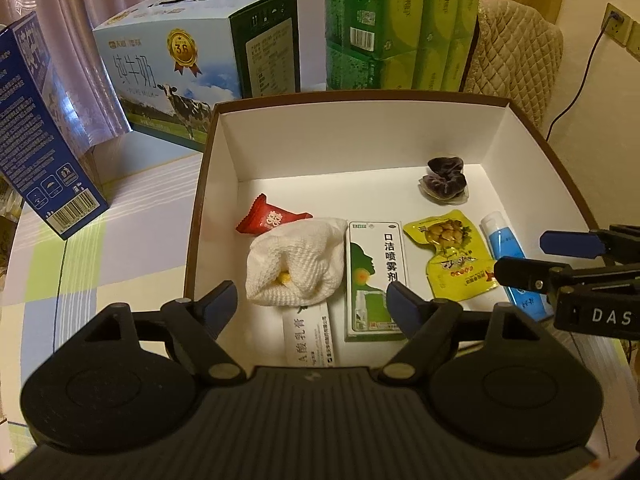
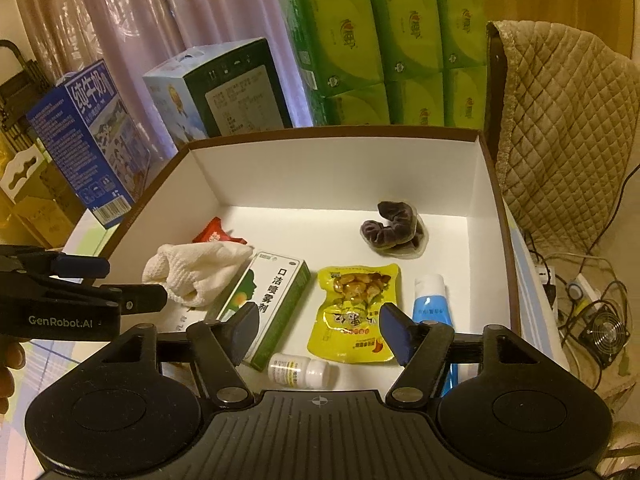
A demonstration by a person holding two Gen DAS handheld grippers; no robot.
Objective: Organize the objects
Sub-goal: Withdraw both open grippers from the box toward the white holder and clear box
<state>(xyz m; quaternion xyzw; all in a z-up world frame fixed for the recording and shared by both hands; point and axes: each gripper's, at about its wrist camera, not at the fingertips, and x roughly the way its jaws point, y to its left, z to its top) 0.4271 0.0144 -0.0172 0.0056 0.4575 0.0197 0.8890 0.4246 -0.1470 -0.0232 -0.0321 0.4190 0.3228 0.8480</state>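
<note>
Inside the white cardboard box (image 1: pixel 360 136), a waffle-knit cloth (image 1: pixel 296 260) lay beside the spray carton (image 1: pixel 376 276); both tools, left (image 1: pixel 310 300) and right (image 2: pixel 318 330), gaped empty.

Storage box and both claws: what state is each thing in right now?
Storage box: open, no lid on.
White cloth: crumpled, in box.
Spray carton: lying flat.
Yellow snack pouch: flat, sealed.
Blue tube: lying down, capped.
Small white bottle: on its side.
Left claw: open, empty.
Right claw: open, empty.
</note>
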